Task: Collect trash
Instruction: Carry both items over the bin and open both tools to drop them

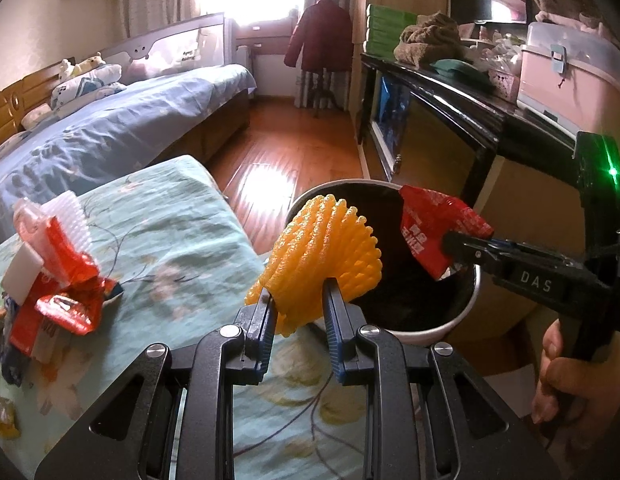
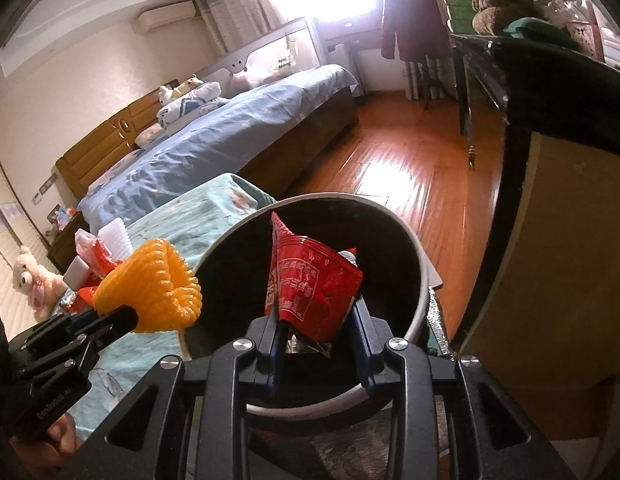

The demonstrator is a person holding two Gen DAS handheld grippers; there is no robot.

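My left gripper [image 1: 300,292] is shut on an orange foam fruit net [image 1: 321,248], holding it at the near rim of a white bin with a black liner [image 1: 441,330]. My right gripper [image 1: 455,246] comes in from the right, shut on a crumpled red snack wrapper [image 1: 429,220] above the bin's mouth. In the right wrist view the red wrapper [image 2: 310,276] stands upright between the fingers of my right gripper [image 2: 317,320], over the bin [image 2: 423,280]. The orange net [image 2: 158,284] shows at the left in my left gripper [image 2: 126,318].
A pile of red wrappers and white packaging [image 1: 58,280] lies on the teal flowered tablecloth [image 1: 170,232] to the left. A blue-covered bed [image 1: 110,132] stands behind. A black cabinet [image 1: 449,96] with a pink box [image 1: 569,72] flanks the right. Wooden floor [image 1: 294,152] lies beyond the bin.
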